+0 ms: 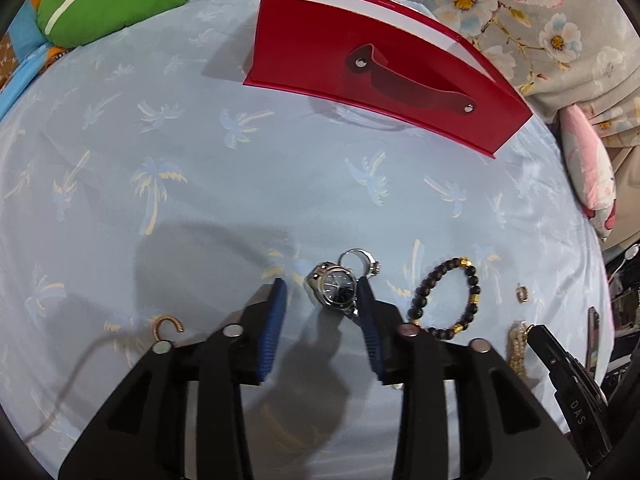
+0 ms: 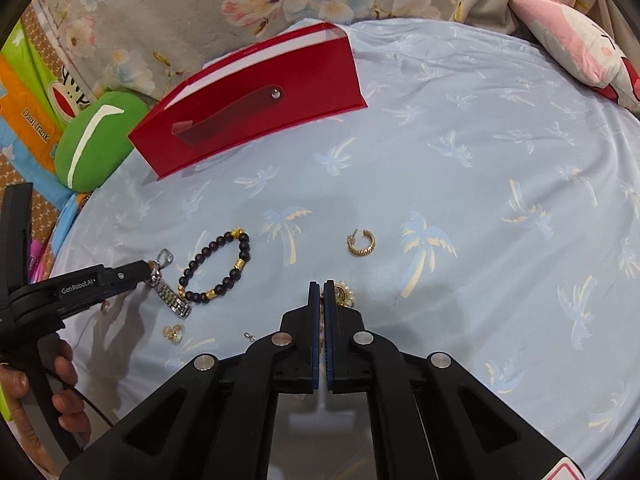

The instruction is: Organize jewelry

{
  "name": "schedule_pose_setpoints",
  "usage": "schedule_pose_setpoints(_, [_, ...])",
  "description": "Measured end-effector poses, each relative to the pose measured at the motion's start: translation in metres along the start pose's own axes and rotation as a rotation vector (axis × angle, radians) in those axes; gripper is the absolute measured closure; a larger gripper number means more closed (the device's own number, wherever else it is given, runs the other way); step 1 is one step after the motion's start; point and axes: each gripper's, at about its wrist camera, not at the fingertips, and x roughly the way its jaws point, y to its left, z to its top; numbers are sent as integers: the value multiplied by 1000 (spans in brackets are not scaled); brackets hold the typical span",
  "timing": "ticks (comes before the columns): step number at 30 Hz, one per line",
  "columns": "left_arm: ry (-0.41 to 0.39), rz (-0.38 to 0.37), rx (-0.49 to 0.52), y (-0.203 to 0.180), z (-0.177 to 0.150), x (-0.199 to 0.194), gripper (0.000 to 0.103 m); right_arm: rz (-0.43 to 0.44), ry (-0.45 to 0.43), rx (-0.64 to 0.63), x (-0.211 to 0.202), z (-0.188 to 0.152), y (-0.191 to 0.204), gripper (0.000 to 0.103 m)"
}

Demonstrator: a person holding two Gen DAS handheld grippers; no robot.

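Left wrist view: our left gripper straddles the watch, pads apart, holding nothing; we centre toward three o'clock before closing. Our right gripper is clamped shut beside pearls.

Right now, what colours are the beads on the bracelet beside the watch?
Dark, nearly black beads with a few gold ones on the bracelet; clearest in the right wrist view.

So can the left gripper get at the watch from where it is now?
Probably yes. The left gripper is open with the watch lying on the sheet between its fingers. Nothing covers it, though a silver ring sits close behind and could get nudged.
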Motion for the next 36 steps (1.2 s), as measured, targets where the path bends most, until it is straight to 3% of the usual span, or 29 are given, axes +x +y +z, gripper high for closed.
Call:
schedule_pose_setpoints(4, [-5, 1, 8, -8, -2, 1, 49, 17, -52, -13, -16, 4, 5, 103])
schedule_pose_setpoints(11, [-20, 23, 41, -25, 0, 9, 50, 56, -94, -11, -32, 8, 8, 103])
schedule_pose_setpoints(12, [-27, 34, 46, -27, 0, 10, 58, 58, -99, -12, -34, 8, 9, 103])
schedule_pose_setpoints(13, [-30, 39, 47, -27, 0, 10, 74, 60, -102, -15, -36, 8, 9, 103])
schedule_pose_setpoints(18, [-43, -4, 40, -26, 1, 5, 97, 64, -104, -16, -40, 7, 8, 103])
schedule_pose_setpoints(25, [-46, -33, 42, -24, -4, -8, 100, 69, -102, -14, -42, 4, 7, 103])
schedule_pose_setpoints(29, [9, -39, 32, -25, -11, -3, 99, 73, -99, -19, -43, 1, 8, 103])
schedule_pose_setpoints(30, [10, -29, 32, -26, -13, -3, 93, 73, -100, -20, -44, 0, 8, 103])
schedule_pose_setpoints(33, [15, -5, 13, -27, -15, 1, 56, 66, -101, -24, -46, 0, 7, 103])
schedule_pose_setpoints(36, [5, 10, 12, -35, -16, 3, 42, 53, -95, -17, -45, -1, 3, 103])
